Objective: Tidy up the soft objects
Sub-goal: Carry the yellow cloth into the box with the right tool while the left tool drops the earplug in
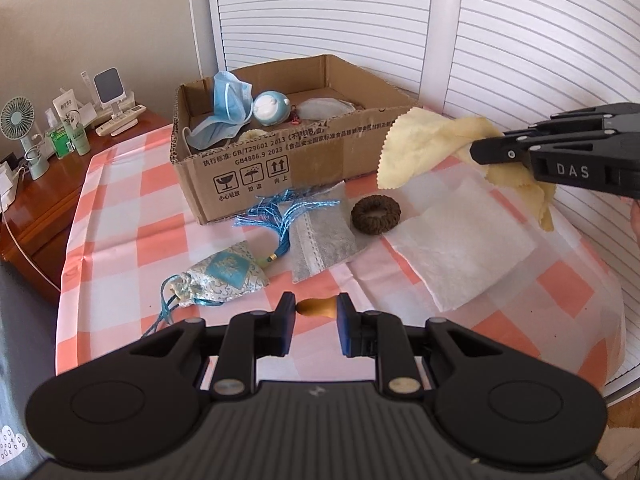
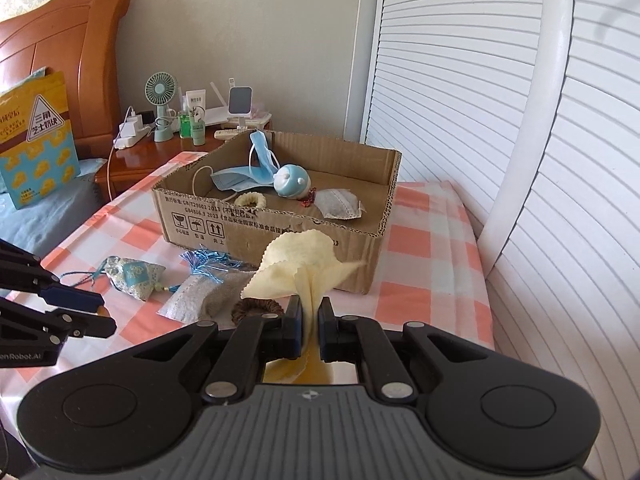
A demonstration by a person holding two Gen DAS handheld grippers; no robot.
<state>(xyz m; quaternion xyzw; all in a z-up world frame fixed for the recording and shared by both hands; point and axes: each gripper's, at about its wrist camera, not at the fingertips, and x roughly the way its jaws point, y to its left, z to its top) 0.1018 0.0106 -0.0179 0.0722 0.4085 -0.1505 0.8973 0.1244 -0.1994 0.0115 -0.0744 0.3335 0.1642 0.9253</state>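
Observation:
My right gripper (image 2: 309, 314) is shut on a pale yellow cloth (image 2: 301, 262) and holds it in the air just in front of the open cardboard box (image 2: 276, 232); the cloth also shows in the left wrist view (image 1: 424, 148). My left gripper (image 1: 316, 312) is shut on a small orange-brown soft object (image 1: 316, 309) low over the checked tablecloth. On the cloth lie a blue tasselled sachet (image 1: 226, 274), a grey sachet (image 1: 318, 244), a brown hair scrunchie (image 1: 376, 214) and a white tissue (image 1: 460, 244). The box holds blue face masks (image 1: 228, 110), a blue round toy (image 1: 272, 108) and a grey pouch (image 2: 340, 204).
White louvred doors (image 2: 500, 120) stand behind and to the right of the table. A wooden nightstand (image 1: 36, 200) at the left carries a small fan (image 2: 160, 92), bottles and chargers. A bed with a yellow and blue bag (image 2: 36, 132) lies at the far left.

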